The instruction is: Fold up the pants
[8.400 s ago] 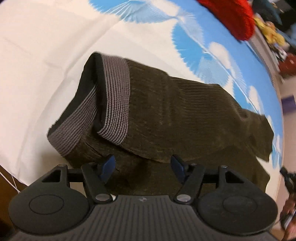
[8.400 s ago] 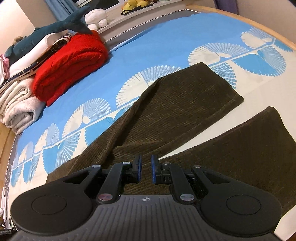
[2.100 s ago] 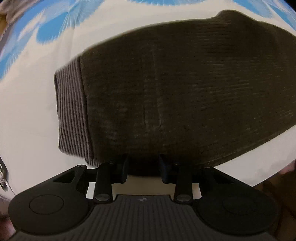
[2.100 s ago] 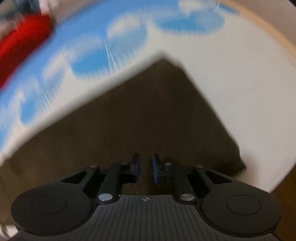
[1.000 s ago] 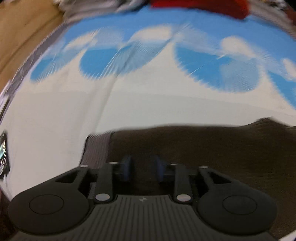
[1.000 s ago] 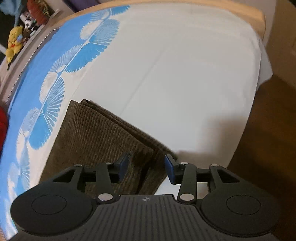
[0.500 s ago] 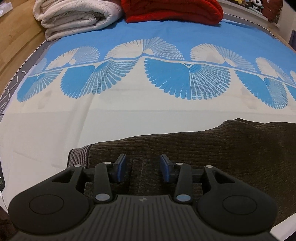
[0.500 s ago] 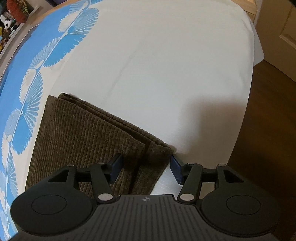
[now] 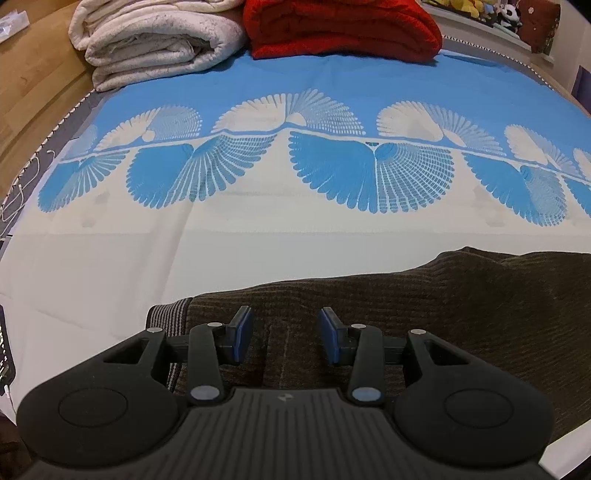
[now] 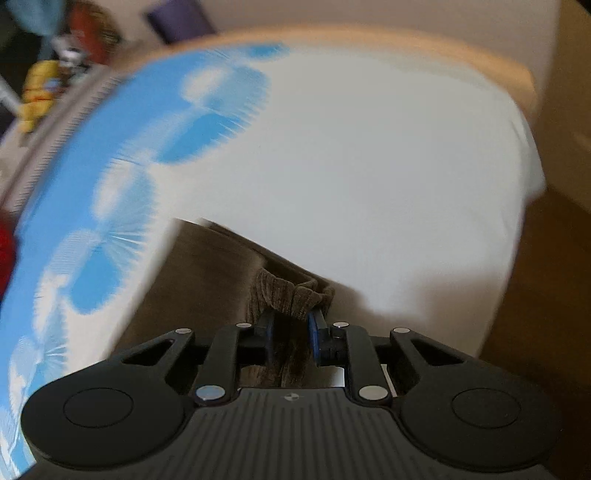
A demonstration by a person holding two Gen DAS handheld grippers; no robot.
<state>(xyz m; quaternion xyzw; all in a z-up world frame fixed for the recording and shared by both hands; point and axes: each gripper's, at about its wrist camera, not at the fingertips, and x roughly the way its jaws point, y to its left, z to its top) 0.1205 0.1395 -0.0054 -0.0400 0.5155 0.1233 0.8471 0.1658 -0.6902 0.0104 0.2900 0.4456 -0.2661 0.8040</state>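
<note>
The dark brown corduroy pants (image 9: 424,306) lie folded lengthwise on the bed sheet near its front edge, with the grey ribbed waistband (image 9: 168,314) at the left end. My left gripper (image 9: 286,334) is open and empty, its jaws hovering over the cloth just right of the waistband. In the right wrist view my right gripper (image 10: 290,328) is shut on the leg hems of the pants (image 10: 291,295) and bunches them up off the sheet. That view is blurred.
The bed sheet (image 9: 258,240) is white in front and blue with fan patterns behind. A folded cream blanket (image 9: 155,37) and a folded red blanket (image 9: 343,26) sit at the far edge. Wooden floor (image 10: 546,295) lies past the bed's right edge.
My right gripper has closed on the leg hems and lifted them. My left gripper has opened wider and stays over the waistband end.
</note>
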